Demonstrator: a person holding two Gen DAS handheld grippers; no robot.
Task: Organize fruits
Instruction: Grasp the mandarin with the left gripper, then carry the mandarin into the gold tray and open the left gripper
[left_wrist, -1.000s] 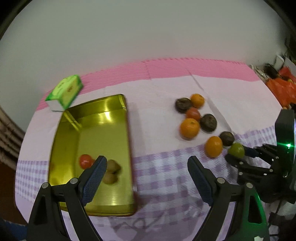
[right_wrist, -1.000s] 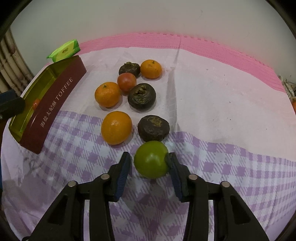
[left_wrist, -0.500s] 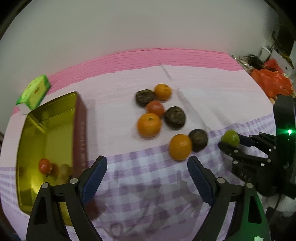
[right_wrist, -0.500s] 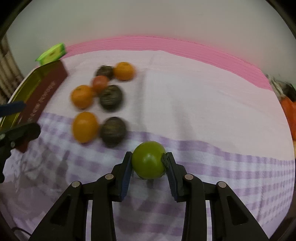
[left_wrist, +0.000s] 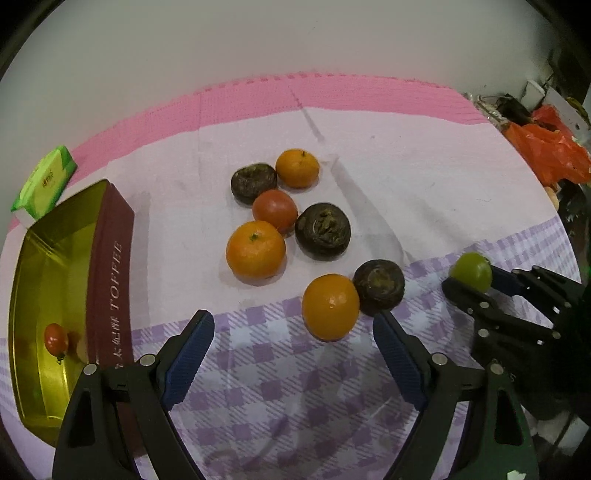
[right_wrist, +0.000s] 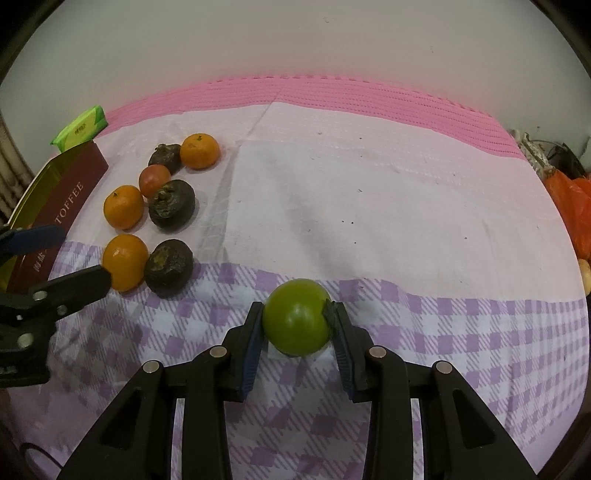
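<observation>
My right gripper (right_wrist: 295, 317) is shut on a green round fruit (right_wrist: 297, 317), held right of the pile over the checked cloth. The pile holds three oranges, three dark brown fruits and a red tomato (left_wrist: 275, 208). My left gripper (left_wrist: 293, 321) hangs over the pile's near edge, its jaws wide and closing. The nearest orange (left_wrist: 330, 306) lies partly between its fingertips, closer to the right one, and neither pad touches it. A gold tin (left_wrist: 110, 266) with a maroon side stands at the left with a small red tomato (left_wrist: 56, 339) inside.
A green tissue pack (left_wrist: 44, 182) lies behind the tin. Orange plastic bags (left_wrist: 546, 151) and clutter sit past the table's right edge. A pink mat (right_wrist: 332, 96) runs along the back by the wall.
My left gripper has swung right from above the tin to the fruit pile and come lower. The right gripper has carried the green fruit right, away from the pile.
</observation>
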